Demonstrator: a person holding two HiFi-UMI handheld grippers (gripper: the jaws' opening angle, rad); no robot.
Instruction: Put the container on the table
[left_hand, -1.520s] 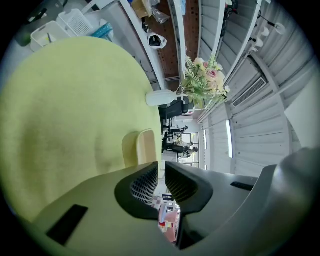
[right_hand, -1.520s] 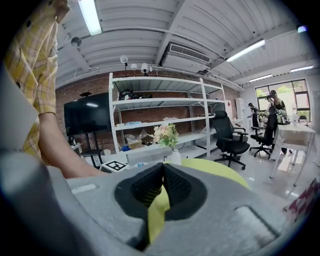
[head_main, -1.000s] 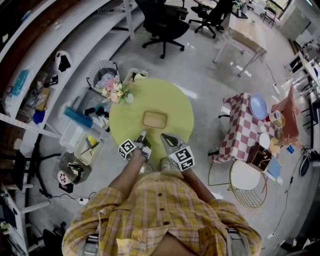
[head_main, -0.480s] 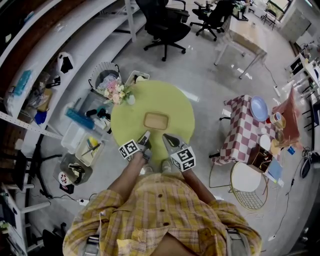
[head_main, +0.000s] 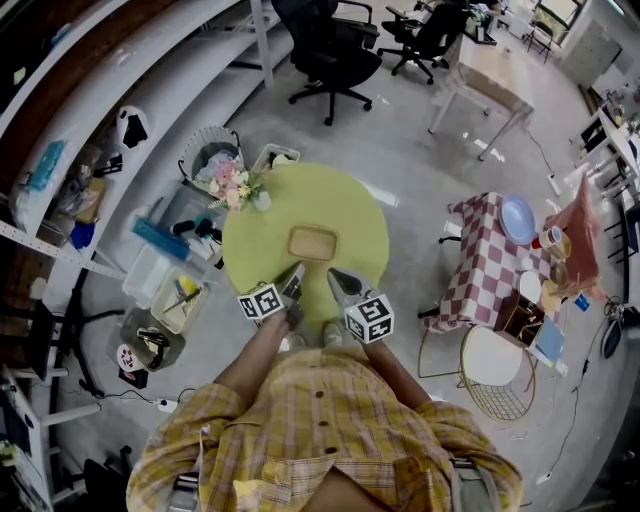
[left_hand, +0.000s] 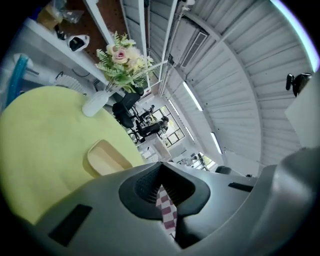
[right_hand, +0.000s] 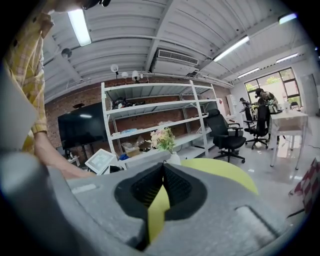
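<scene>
A shallow tan container (head_main: 312, 242) lies flat in the middle of the round yellow-green table (head_main: 255, 235); the left gripper view shows this container (left_hand: 107, 157) empty, ahead and to the left. My left gripper (head_main: 297, 272) hovers at the table's near edge, just short of the container, jaws pressed together with nothing between them. My right gripper (head_main: 333, 274) hangs beside it at the same edge, also shut and empty. Along the right gripper (right_hand: 163, 166) only the table's rim (right_hand: 225, 172) shows; the container is hidden there.
A vase of flowers (head_main: 238, 185) stands at the table's far left edge. Plastic bins (head_main: 165, 265) and a wire basket (head_main: 205, 145) crowd the floor to the left. A checkered side table (head_main: 490, 265) and a wire chair (head_main: 495, 365) stand at the right. Office chairs (head_main: 325, 50) lie beyond.
Both grippers have stayed shut at the table's near edge and barely shifted. The container has not moved.
</scene>
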